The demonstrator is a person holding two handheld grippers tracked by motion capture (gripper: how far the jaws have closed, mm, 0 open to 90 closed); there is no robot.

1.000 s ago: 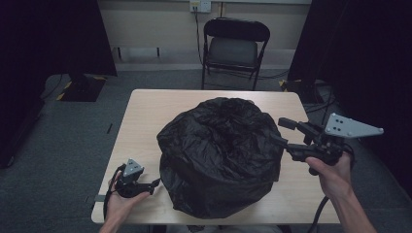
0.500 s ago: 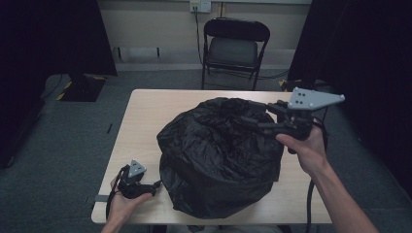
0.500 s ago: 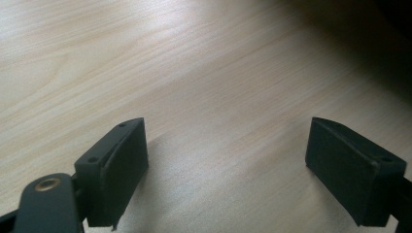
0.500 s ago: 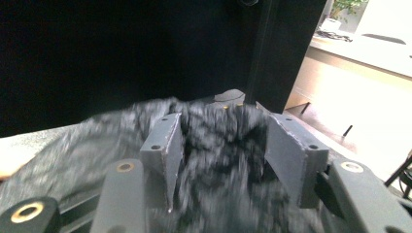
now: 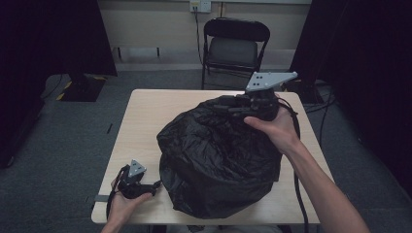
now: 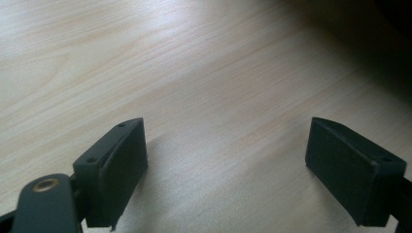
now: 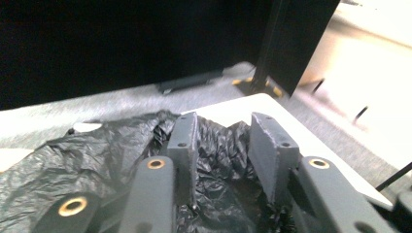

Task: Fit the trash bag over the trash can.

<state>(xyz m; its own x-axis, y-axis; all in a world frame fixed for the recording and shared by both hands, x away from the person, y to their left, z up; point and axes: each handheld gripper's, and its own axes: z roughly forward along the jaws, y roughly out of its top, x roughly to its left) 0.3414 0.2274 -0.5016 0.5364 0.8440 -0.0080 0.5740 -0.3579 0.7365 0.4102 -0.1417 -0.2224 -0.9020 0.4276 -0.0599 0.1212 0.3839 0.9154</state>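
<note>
The right gripper (image 5: 228,108) has swung in over the far top of the black bag (image 5: 218,155), jaws narrowly parted around crinkled plastic, no clear pinch. The left gripper (image 5: 154,185) sits wide open near the bag's near-left side, over bare table (image 6: 194,73). A chair (image 5: 233,43) stands beyond the bag.

No readable text anywhere.

No letters, numbers, brand marks or signs can be made out on the black plastic bag (image 5: 218,155), the tabletop (image 5: 145,116), the folding chair (image 5: 235,44) or the wall outlet (image 5: 200,6); the grey plate on the right hand-held gripper (image 5: 243,109) carries small holes, no print.
</note>
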